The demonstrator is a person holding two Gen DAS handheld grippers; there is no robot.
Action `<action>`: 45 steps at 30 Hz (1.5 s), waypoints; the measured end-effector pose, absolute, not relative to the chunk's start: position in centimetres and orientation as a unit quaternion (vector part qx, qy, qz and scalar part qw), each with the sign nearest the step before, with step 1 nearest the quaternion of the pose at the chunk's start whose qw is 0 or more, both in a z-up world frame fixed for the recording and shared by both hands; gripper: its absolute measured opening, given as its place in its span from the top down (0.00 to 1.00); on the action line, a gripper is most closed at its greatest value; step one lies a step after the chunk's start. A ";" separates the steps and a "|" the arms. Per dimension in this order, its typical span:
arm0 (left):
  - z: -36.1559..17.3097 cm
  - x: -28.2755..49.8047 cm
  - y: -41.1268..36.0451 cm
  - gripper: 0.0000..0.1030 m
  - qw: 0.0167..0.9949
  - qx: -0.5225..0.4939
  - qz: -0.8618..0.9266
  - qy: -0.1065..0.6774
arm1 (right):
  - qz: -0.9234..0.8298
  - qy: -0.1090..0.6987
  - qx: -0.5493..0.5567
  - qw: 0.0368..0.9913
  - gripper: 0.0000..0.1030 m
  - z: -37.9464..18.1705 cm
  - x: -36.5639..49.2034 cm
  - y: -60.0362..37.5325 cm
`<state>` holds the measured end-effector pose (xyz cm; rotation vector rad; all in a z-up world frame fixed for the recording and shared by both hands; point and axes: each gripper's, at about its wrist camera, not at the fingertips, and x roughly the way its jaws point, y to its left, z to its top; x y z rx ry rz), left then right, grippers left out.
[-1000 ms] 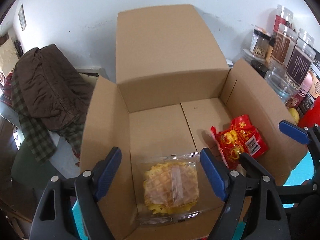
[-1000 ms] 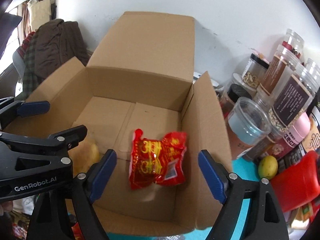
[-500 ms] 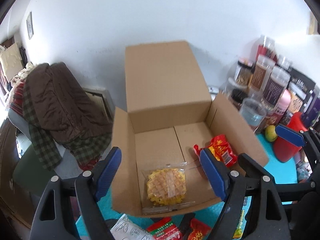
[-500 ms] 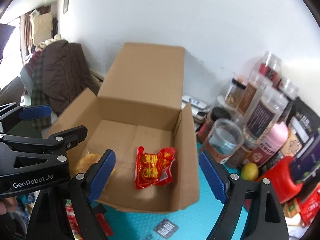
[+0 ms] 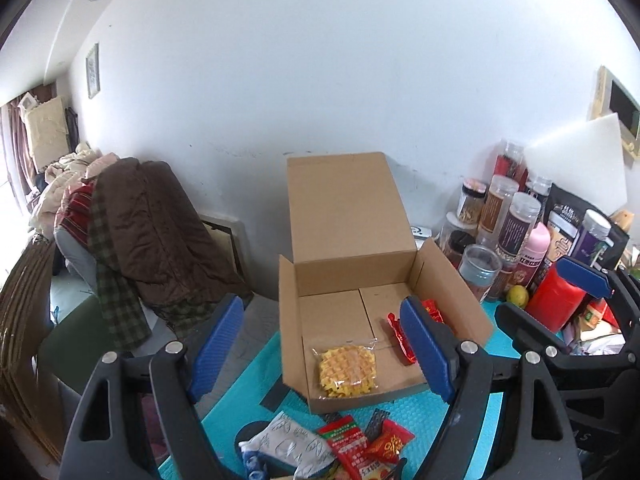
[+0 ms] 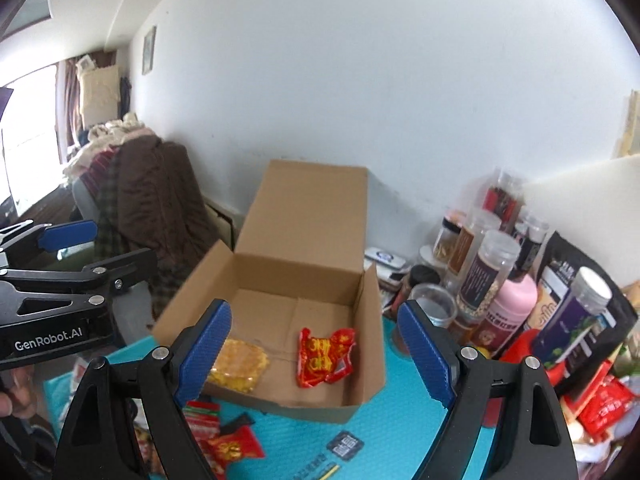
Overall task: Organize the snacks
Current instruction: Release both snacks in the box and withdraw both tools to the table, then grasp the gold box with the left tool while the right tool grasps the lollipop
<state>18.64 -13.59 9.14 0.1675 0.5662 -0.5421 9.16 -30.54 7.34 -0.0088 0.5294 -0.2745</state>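
A teal mat [image 6: 404, 432] carries the open cardboard box [image 6: 362, 360], loose snack packets [image 5: 352, 444] and jars [image 5: 520, 220].

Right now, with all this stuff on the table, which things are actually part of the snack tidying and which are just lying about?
Part of the job:
- cardboard box, open
- waffle pack inside it
- red snack pack inside it
- loose snack packets on the mat in front
- left tool and right tool, both open

Just lying about:
- jars
- lemon
- brown coat

Waffle [image 5: 349, 369] left of packet [image 6: 325, 357], both in box [image 5: 448, 280].
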 end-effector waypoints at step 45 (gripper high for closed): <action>0.6 7.8 -0.6 0.21 0.905 0.068 -0.261 0.330 | -0.035 0.275 0.036 0.960 0.16 0.1 -2.2 -18.1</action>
